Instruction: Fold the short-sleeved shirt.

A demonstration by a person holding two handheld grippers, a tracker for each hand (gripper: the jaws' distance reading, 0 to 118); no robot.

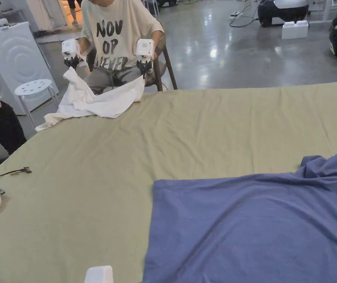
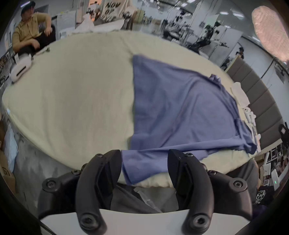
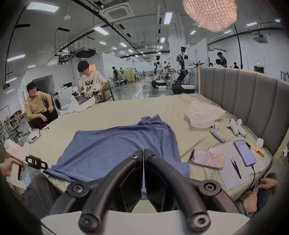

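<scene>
Left gripper (image 2: 144,167), jaws spread wide and empty, hovers at the near hem of the blue short-sleeved cotton shirt (image 3: 116,147), which lies flat on the olive bedsheet (image 1: 90,154). Right gripper (image 3: 143,172), jaws pressed together, pinches that hem. Risk: a one-sided lift would skew the fold.

Pretty big open workshop space: shiny grey concrete floor (image 1: 238,55), white walls, strip lights (image 3: 42,6) across the ceiling. There's a bed with an olive sheet (image 1: 164,140) and grey padded headboard (image 3: 252,92), plus a white stool (image 1: 35,88) by a washing machine (image 1: 13,59).
</scene>
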